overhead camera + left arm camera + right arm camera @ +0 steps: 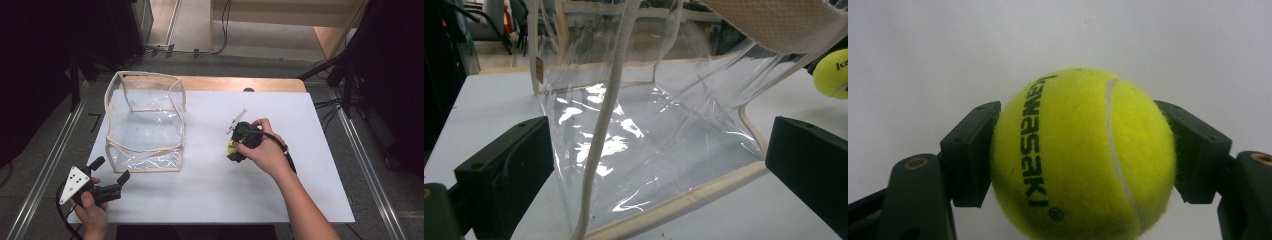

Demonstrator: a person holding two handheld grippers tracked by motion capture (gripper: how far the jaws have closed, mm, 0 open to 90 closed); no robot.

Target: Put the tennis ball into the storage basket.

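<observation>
Dark room around a white counter, wooden edge showing at its far side, grey floor with metal rails on both sides, cables trailing at the right and far end, light wood furniture at the back. Clear plastic bag with beige trim stands open on the counter's left half, crumpled, glare on its film; in the left gripper view it sits just ahead of the jaws, its beige strap hanging in front. Left hand-held gripper rests at the near-left counter edge, jaws spread wide, nothing between them, pointing toward the bag. Right hand-held gripper sits mid-counter, well right of the bag, clamped on a yellow tennis ball; both pads press its sides, black lettering facing the camera. Ball appears slightly above the white surface, though contact can't be confirmed. Right hand wraps the gripper body, cable running back along the forearm.
</observation>
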